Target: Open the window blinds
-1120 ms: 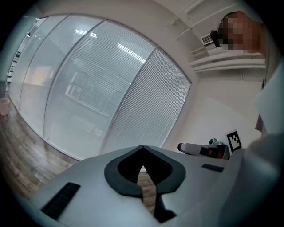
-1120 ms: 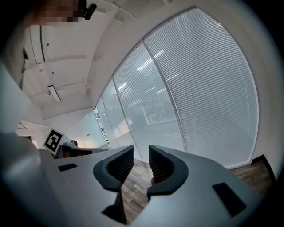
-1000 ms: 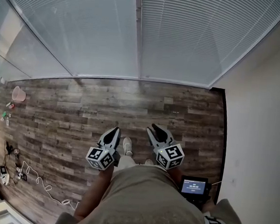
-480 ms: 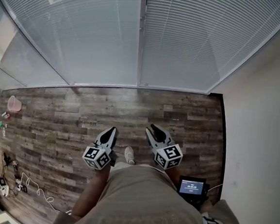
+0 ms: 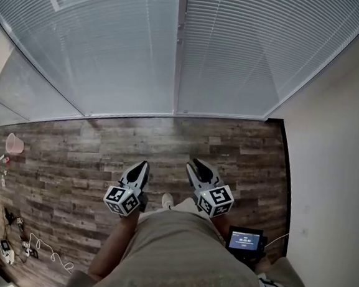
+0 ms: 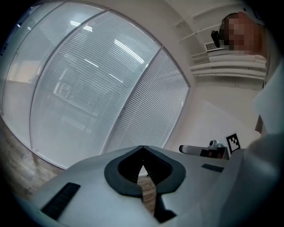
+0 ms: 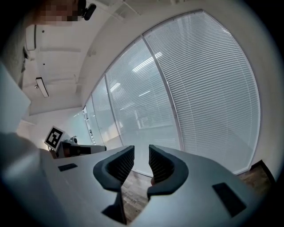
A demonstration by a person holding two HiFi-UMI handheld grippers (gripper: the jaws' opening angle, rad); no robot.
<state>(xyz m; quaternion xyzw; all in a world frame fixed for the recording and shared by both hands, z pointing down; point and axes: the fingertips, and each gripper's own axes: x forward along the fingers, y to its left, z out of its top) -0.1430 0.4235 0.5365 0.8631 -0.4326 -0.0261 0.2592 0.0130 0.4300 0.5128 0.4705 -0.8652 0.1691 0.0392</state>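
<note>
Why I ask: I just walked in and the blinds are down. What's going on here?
A person stands on the wooden floor facing the window, a gripper in each hand. The blinds hang fully down over both panes, untouched. The left gripper has its jaws together and the right gripper has them slightly apart. Both are empty and held short of the blinds.
</note>
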